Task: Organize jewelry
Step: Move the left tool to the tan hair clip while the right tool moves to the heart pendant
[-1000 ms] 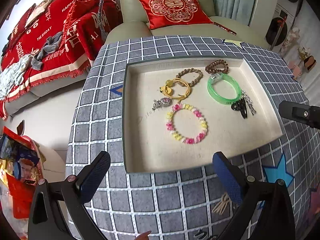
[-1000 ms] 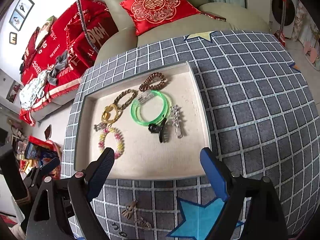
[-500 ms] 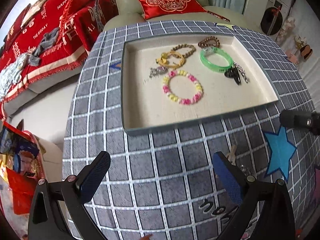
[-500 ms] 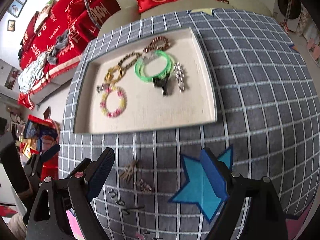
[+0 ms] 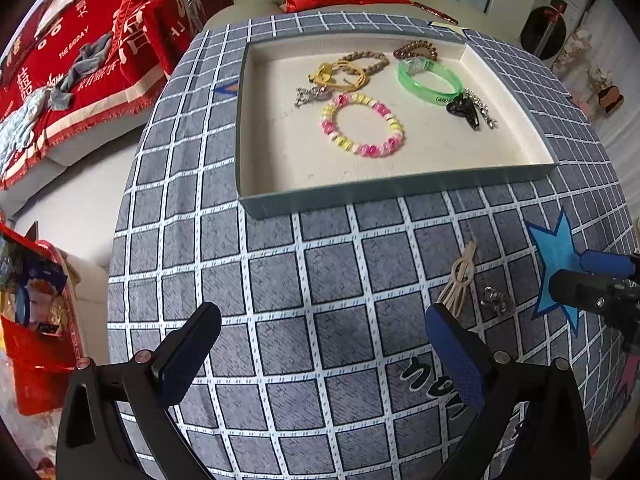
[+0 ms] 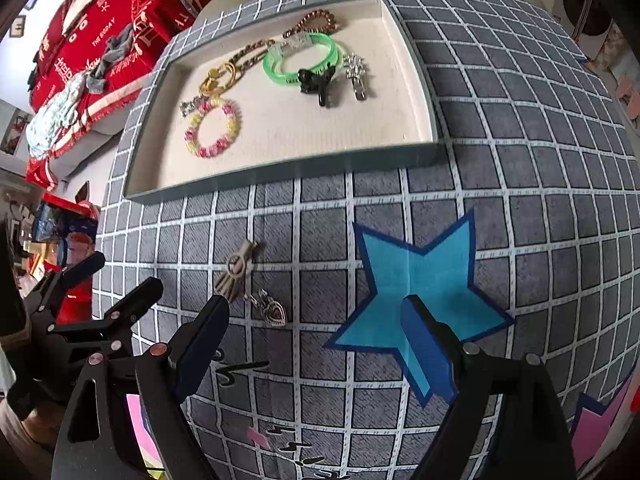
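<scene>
Jewelry tray and two loose pieces on a grey checked tablecloth (image 5: 280, 288); both grippers empty.

The shallow tray (image 5: 400, 186) held a pink-and-yellow bead bracelet (image 5: 362, 124), a green bangle (image 5: 430, 80), a yellow cord piece (image 5: 340, 74), two brown chain bracelets, a black clip (image 5: 464, 110) and a silver clip (image 6: 356, 70). Outside it, near a blue star, lay a beige hair clip (image 6: 236, 272) just beside a silver heart pendant (image 6: 274, 310). Left gripper (image 5: 320, 344) and right gripper (image 6: 316, 340) stood with jaws wide apart, nothing between them.
</scene>
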The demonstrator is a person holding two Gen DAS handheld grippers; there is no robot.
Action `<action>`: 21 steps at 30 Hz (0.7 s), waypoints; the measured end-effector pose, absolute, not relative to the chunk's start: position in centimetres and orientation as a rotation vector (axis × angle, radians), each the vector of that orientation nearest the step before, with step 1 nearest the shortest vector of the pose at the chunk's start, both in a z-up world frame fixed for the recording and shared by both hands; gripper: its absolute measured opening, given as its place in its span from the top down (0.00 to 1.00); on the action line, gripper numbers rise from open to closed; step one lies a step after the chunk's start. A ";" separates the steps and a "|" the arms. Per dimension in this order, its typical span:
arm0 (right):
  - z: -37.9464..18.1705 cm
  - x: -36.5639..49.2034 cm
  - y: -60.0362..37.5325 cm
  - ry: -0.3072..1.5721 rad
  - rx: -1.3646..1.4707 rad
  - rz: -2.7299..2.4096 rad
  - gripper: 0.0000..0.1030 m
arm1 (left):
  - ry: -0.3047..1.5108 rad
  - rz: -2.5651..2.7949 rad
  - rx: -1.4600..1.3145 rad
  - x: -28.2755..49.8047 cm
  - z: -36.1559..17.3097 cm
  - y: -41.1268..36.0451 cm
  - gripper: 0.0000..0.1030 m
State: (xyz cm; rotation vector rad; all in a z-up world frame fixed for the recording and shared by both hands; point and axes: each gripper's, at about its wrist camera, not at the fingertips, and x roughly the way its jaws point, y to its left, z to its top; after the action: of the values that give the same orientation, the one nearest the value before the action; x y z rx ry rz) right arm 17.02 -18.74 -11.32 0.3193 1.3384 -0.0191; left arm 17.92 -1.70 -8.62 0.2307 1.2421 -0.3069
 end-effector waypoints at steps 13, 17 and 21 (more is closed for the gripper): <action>-13.4 16.9 -16.7 1.364 0.194 0.034 0.13 | 1.284 -0.344 0.256 17.1 -10.5 -0.8 0.00; -13.8 17.1 -15.5 1.356 0.145 0.074 0.14 | 1.285 -0.368 0.268 17.1 -10.8 -1.1 0.00; -14.2 17.4 -14.2 1.348 0.090 0.093 0.27 | 1.279 -0.392 0.273 16.8 -10.9 -1.3 0.00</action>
State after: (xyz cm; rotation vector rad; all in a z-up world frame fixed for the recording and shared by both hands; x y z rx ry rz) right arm 17.41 -14.20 -14.15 0.0904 1.3476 0.0934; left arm 16.83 -1.28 -10.86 0.2727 1.2795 -0.3919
